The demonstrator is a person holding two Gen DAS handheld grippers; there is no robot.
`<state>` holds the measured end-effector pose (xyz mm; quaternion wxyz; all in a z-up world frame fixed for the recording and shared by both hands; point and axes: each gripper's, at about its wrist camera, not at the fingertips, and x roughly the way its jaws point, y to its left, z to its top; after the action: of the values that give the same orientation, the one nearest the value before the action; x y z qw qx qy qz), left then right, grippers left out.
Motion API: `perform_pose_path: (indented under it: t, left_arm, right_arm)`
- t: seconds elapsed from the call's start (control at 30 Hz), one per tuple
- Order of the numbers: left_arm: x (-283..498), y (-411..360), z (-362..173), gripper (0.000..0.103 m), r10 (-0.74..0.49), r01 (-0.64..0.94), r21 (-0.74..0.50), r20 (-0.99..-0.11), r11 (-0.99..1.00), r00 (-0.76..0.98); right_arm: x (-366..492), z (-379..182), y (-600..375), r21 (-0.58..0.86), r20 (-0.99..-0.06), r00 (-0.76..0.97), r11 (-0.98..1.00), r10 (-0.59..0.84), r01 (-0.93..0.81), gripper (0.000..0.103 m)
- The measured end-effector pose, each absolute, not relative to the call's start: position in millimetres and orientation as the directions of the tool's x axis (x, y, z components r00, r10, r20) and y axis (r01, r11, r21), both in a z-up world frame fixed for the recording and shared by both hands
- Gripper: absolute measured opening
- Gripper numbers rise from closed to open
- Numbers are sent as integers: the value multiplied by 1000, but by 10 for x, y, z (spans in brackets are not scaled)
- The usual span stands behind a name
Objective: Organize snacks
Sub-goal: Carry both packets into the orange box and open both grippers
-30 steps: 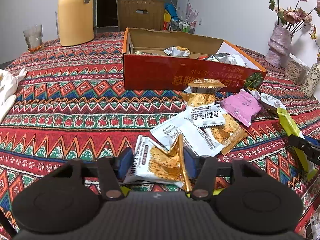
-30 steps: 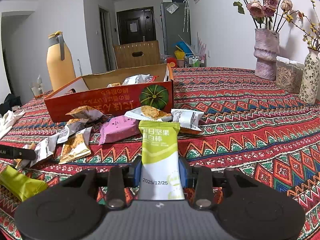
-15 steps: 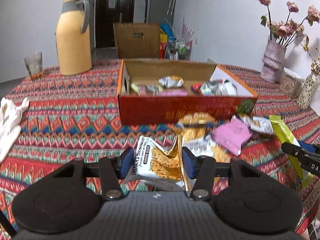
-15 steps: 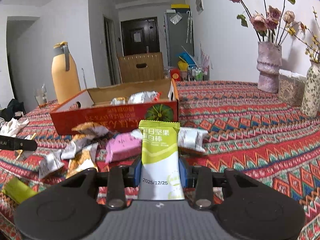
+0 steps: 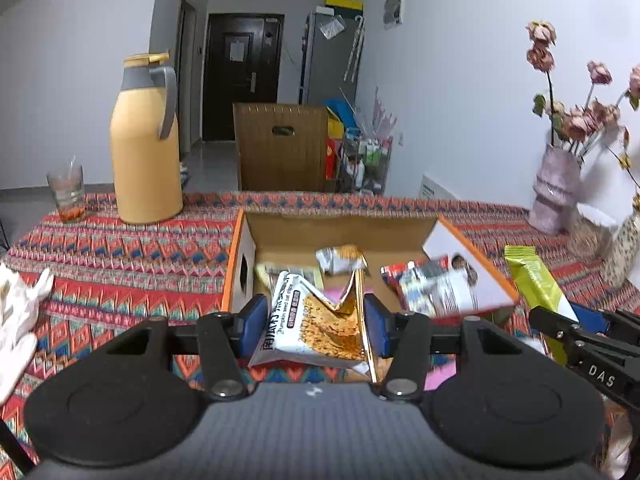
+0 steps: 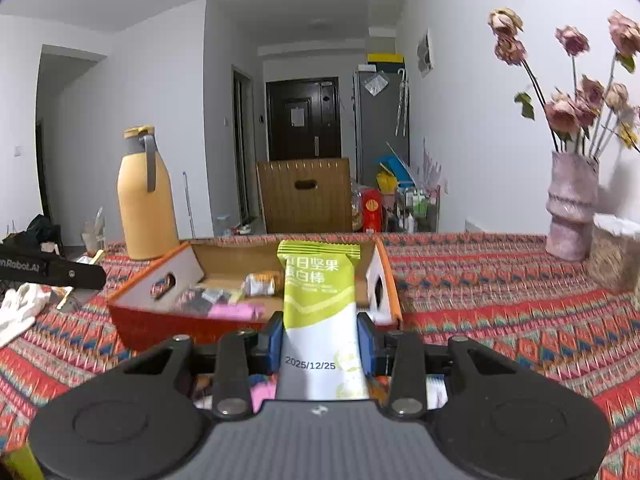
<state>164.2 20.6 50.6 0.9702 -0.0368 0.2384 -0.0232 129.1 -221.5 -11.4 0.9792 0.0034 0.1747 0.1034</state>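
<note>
My left gripper (image 5: 316, 326) is shut on a white and orange pumpkin-seed snack packet (image 5: 316, 328), held in the air just in front of the open orange cardboard box (image 5: 340, 228). Several wrapped snacks lie inside that box. My right gripper (image 6: 320, 338) is shut on a green and white nut bar (image 6: 318, 304), raised before the same box (image 6: 248, 252). In the left wrist view the green bar (image 5: 536, 284) and the right gripper's black frame show at the right edge. The left gripper's black finger (image 6: 52, 272) shows at the left of the right wrist view.
A yellow thermos jug (image 5: 144, 148) and a glass (image 5: 66, 192) stand at the far left of the patterned tablecloth (image 5: 120, 264). A pink vase of dried roses (image 6: 570, 208) stands at the right. White cloth (image 5: 20, 312) lies at the left. Loose snacks lie under the grippers.
Both grippers have risen from the table with their packets and tilted up. The box now sits lower in both views and its inside shows; the loose snacks have dropped out of sight.
</note>
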Motion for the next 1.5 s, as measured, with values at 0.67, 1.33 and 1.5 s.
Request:
perform_pose_path:
  t: [0.67,1.33,1.5]
  left_arm:
    - [2642,126,615,53,41,-93,-103,-423,990,905]
    - [2787,161,249,69,71,-116,-69,-461,991,885]
    - [2722,199,289,103,99,-150,-87,-429,985,898]
  right_arm:
    - [2511,71,-1860,41,-334,929,987,162,-157,36]
    - [2683,-364,-1794,36,-410,899,987,158,-157,39]
    - [2603,-308,-1858,54,-385,911,989,148,-138,76]
